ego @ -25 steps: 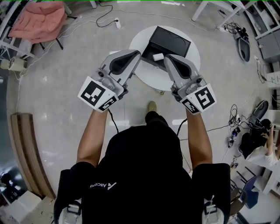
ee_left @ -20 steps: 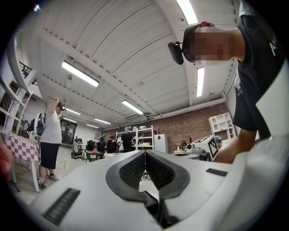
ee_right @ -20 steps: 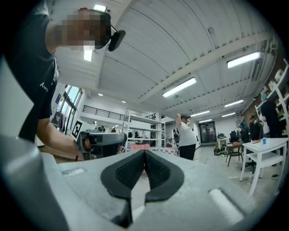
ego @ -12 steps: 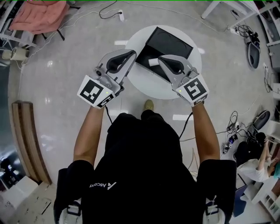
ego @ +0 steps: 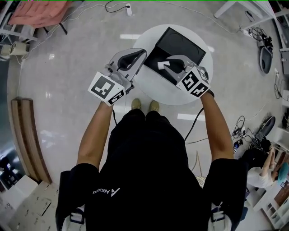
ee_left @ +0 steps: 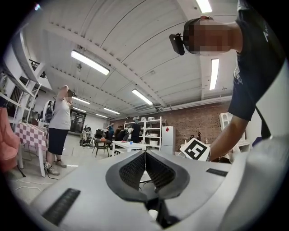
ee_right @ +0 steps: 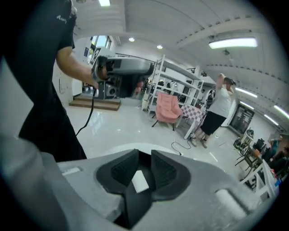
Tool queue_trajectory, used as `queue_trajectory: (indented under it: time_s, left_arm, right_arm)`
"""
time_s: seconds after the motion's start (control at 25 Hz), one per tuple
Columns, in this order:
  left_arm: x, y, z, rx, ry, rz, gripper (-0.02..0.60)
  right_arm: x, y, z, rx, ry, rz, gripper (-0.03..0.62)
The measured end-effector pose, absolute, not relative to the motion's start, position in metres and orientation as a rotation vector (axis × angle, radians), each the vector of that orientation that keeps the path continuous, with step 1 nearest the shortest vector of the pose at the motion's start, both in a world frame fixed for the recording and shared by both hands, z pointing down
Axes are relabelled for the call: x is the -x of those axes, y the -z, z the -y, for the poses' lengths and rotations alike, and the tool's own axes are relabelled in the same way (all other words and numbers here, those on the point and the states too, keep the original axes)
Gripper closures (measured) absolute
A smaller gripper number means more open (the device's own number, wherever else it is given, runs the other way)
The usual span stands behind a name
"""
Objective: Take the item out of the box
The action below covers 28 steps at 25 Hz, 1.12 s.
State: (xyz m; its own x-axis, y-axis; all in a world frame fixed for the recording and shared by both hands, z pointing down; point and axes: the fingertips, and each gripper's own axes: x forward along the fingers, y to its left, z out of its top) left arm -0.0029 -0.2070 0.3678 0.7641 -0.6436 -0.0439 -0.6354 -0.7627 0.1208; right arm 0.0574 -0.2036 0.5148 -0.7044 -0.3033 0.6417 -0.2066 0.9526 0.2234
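A black box [ego: 178, 44] lies on a round white table [ego: 149, 85]. My right gripper [ego: 165, 64] hangs over the box's near edge, turned to point left. Its jaws are opening, and a small white item [ego: 161, 66] sits in the gap between them. In the right gripper view [ee_right: 141, 163] the white item [ee_right: 140, 180] lies loose between the parted pads. My left gripper [ego: 142, 53] hovers at the table's left edge beside the box. In the left gripper view [ee_left: 145, 158] its pads meet with nothing between them.
A pink chair [ego: 38, 10] and cables lie on the floor beyond the table. A wooden board [ego: 27, 140] is on the floor at the left. Shelves [ee_left: 151, 131], tables and standing people [ee_left: 58, 131] fill the room around.
Both grippers moved forward over the table. The right gripper swung to point left with the white item, and its jaws have parted.
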Motion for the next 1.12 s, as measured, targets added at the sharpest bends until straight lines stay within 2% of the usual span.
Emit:
queue_trajectory:
  time_s: [0.52, 1.12]
  left_arm:
    - [0.014, -0.408, 0.245, -2.795, 0.095, 0.982, 0.58]
    - [0.025, -0.427, 0.25, -2.753, 0.097, 0.979, 0.58]
  right_arm:
    - [-0.053, -0.621, 0.229, -0.053, 0.164, 2.056, 0.413]
    - [-0.05, -0.688, 0.226, 0.107, 0.223, 1.811, 0.388]
